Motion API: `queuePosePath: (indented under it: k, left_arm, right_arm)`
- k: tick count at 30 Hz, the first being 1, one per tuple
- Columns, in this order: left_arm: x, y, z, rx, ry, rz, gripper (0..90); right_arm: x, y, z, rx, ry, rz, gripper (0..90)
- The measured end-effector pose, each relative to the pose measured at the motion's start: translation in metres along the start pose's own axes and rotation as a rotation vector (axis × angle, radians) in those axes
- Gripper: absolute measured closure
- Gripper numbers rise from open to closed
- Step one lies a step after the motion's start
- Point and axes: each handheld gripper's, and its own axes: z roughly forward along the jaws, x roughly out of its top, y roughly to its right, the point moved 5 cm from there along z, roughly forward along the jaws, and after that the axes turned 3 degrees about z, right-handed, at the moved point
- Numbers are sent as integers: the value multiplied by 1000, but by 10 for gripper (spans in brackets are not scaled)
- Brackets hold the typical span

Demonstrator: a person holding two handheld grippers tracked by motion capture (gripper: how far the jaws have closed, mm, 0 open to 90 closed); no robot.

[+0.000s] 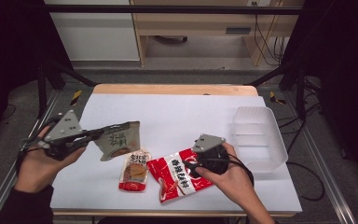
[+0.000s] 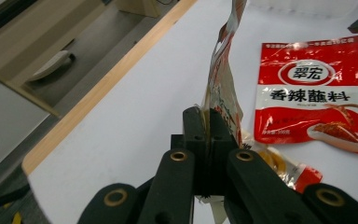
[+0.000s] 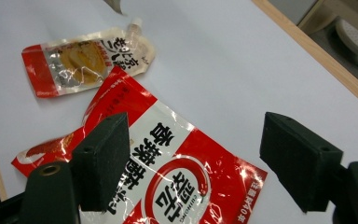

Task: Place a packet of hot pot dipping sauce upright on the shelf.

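Note:
My left gripper is shut on the edge of a grey-beige snack pouch and holds it in the air over the table's left side. In the left gripper view the pouch rises edge-on from the closed jaws of the left gripper. A red and white sauce packet lies flat near the front edge. My right gripper hovers over it. In the right gripper view the right gripper is open, and the red packet lies on the table below, untouched.
A small clear pouch with red ends lies left of the red packet, also seen as the small pouch. A translucent plastic bin stands at the right of the white table. Black frame poles flank the table.

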Motion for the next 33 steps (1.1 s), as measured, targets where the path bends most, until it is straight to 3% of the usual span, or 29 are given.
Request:
queuePosePath:
  k: [4,7,8,10,13,18,25,33]
  left_arm:
    - [14,8,15,-31,1,33,900]
    - [29,20,34,-72,14,59,900]
    - [29,20,34,-72,14,59,900]
    - [36,25,42,-86,20,68,900]
    - [45,35,53,-112,22,88,900]
    - [54,46,64,-138,24,108,900]
    - [64,55,72,-160,23,128,900]
    - [68,61,81,-183,19,141,900]
  right_arm:
    - [9,4,-3,11,-28,-45,239]
    - [18,5,-7,34,-76,-102,167]
    - [18,5,-7,34,-76,-102,167]
    - [25,7,-11,20,-88,-154,129]
    - [32,10,-17,1,-95,-194,124]
    - [44,19,-26,-10,-103,-228,179]
    - [59,21,-34,25,-114,-285,265]
    - [64,18,-25,55,-168,-303,352]
